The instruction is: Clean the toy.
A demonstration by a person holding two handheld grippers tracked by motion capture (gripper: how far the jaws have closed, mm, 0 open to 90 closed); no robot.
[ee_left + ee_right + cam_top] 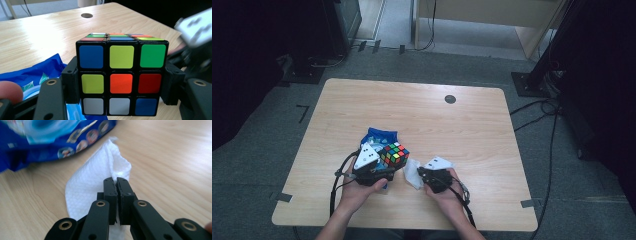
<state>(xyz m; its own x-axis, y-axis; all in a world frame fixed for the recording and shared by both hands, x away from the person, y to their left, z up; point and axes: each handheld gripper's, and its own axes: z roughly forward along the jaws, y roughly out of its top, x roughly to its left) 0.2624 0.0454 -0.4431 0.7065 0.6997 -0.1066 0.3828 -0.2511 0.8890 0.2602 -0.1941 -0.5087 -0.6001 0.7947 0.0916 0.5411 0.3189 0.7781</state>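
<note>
L tongs (384, 167) are clamped on the scrambled multicolour plastic puzzle cube (121, 75), one black pad on each side face, holding it up off the wooden tabletop (452, 130) w/ the blue-yellow-green row on top in the left gripper view. R tongs (116, 185) are pinched together on the edge of a white embossed paper tissue (92, 187); the pads meet w/ a fold of tissue caught between them. Most of the tissue lies flat on the tabletop, just right of the cube in the high view. A crinkly blue plastic packet (379, 136) sits under and behind the cube, touching the tissue's far corner or nearly so; can't tell which.

Progress, as a judgement: looks like a wipe-the-cube job. Done: cube picked up and steadied, tissue gripped. Left: lift tissue off the tabletop, bring it to the cube, rub the faces, prob. turn the cube for the other sides. No contact btw tissue and cube yet, so wiping proper hasn't begun; early stage. Grip on the tissue is thin, near its edge, so it could slip when pulled.
</note>
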